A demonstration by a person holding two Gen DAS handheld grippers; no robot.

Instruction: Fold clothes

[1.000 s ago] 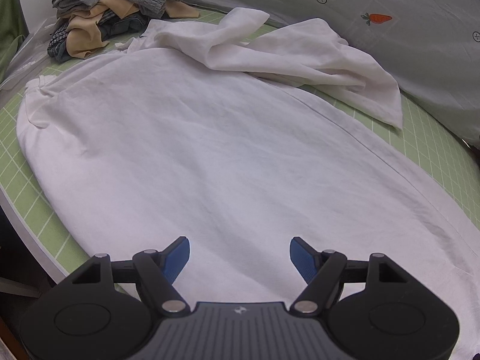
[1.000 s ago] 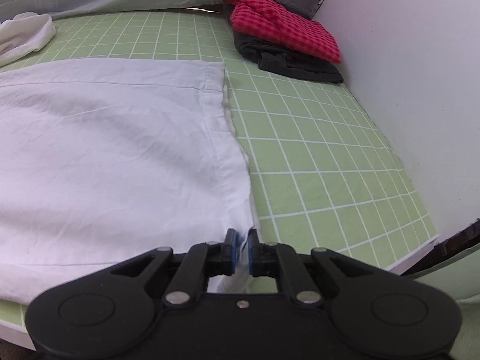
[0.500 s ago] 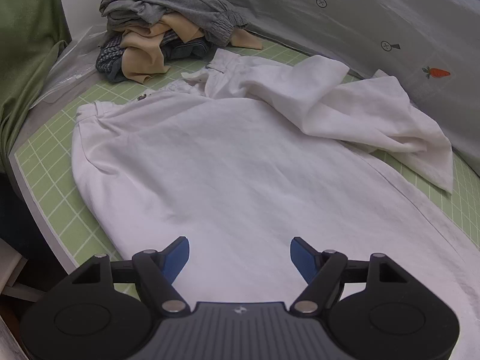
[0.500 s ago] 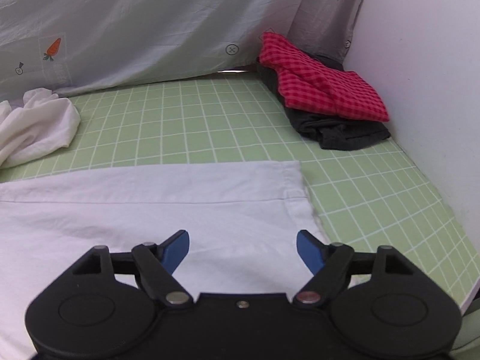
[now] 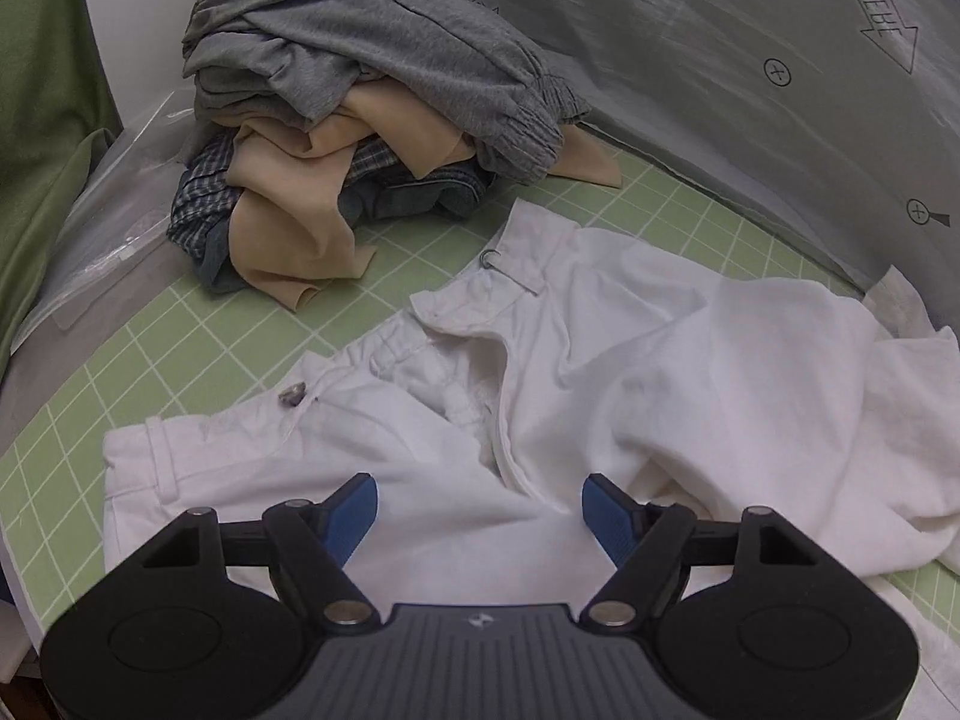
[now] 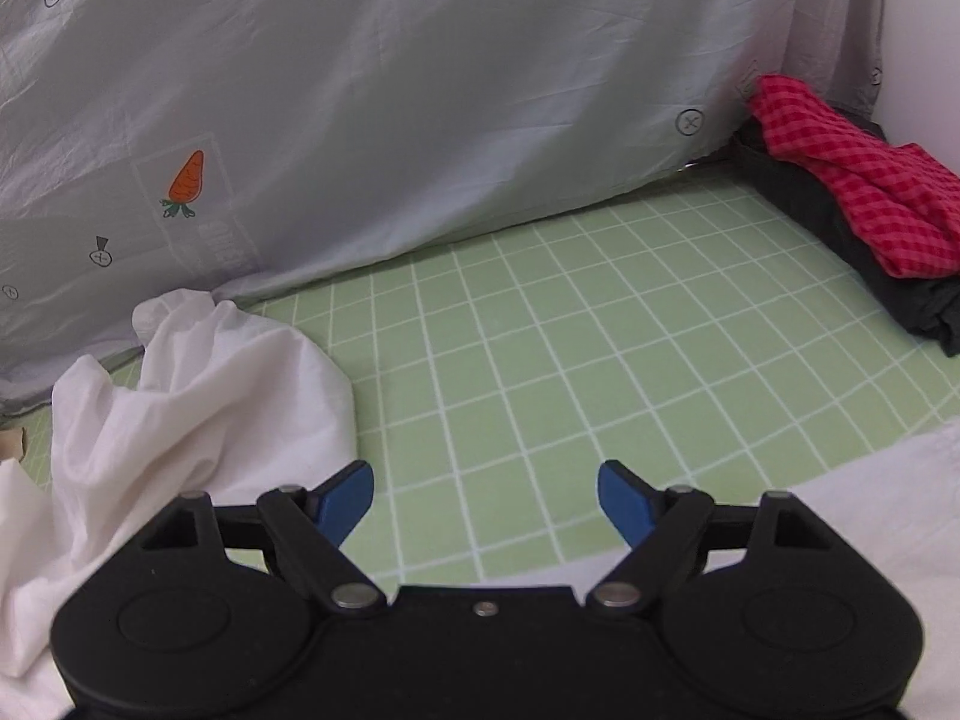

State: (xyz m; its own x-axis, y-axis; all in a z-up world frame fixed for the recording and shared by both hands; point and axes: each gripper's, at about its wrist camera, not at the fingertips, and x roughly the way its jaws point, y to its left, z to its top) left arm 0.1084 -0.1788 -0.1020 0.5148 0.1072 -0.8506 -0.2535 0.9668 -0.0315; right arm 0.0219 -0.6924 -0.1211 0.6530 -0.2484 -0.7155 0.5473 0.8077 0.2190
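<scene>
White trousers [image 5: 600, 372] lie on the green grid mat [image 5: 180, 354]. Their waistband with an open fly and a button points toward the far left. One leg lies flat, the other is crumpled at the right. My left gripper [image 5: 480, 510] is open and empty, just above the flat leg near the waist. My right gripper [image 6: 486, 504] is open and empty, over bare mat [image 6: 540, 360]. In the right wrist view the crumpled leg [image 6: 180, 408] is at the left and the flat leg's hem end [image 6: 888, 510] at the lower right.
A heap of grey, beige and checked clothes [image 5: 360, 138] sits at the mat's far left corner. A folded red checked garment on a dark one [image 6: 870, 204] lies at the far right by the white wall. A grey printed sheet [image 6: 420, 90] hangs along the back.
My right gripper opened, let go of the trouser hem and rose, turning toward the back. My left gripper moved along the flat leg toward the waistband, staying open.
</scene>
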